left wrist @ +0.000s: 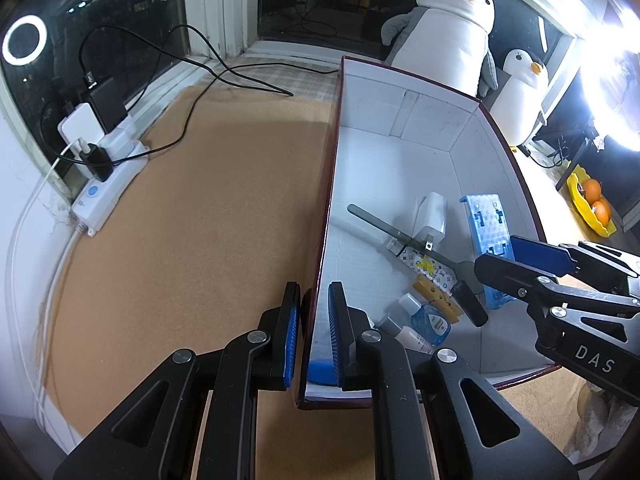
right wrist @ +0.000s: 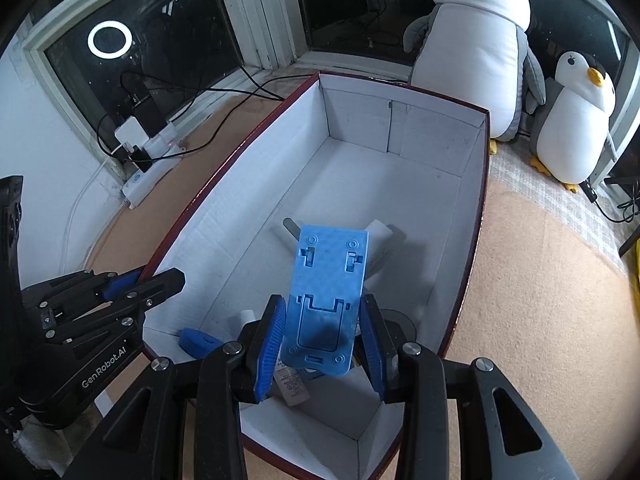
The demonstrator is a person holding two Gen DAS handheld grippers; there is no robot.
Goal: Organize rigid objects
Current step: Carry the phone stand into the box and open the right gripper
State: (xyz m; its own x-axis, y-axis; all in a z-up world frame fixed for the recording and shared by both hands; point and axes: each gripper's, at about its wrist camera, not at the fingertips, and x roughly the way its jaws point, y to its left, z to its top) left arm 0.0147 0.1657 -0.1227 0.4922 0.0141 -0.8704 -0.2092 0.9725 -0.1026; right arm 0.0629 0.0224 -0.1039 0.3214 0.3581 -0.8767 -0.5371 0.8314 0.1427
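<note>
Surface: a tan cork-like mat [left wrist: 192,220] carries everything; a white power strip [left wrist: 108,184] with plugged chargers and black cables lies along its left edge under the window.
Plush toys: a large penguin [right wrist: 476,48] and a small penguin [right wrist: 576,120] stand just beyond the box's far right corner.
Box: an open white-lined box with dark red outside [right wrist: 404,128] sits on the mat, its long side running away from both cameras.
Box contents: all gathered toward the near end. A grey file-like tool with a black handle [left wrist: 384,226] lies diagonally, crossing a white plug adapter [left wrist: 432,218]. Nearer are a patterned flat item [left wrist: 424,268], a wooden clothespin [left wrist: 436,298], a small blue-liquid bottle [left wrist: 428,318] and a small white tube [left wrist: 408,336]. The far half of the floor is bare.
Blue plate: a blue plastic plate with slots [right wrist: 328,296] is inside the box, over the other items, tilted with its far end toward the box's far wall.
Right gripper: the right gripper [right wrist: 324,344] is part-way closed, its blue pads on the two long edges of the plate's near end, gripping it.
Left gripper: the left gripper [left wrist: 314,332] is nearly closed across the box's left wall at the near corner, one pad outside and one inside, pinching it.
</note>
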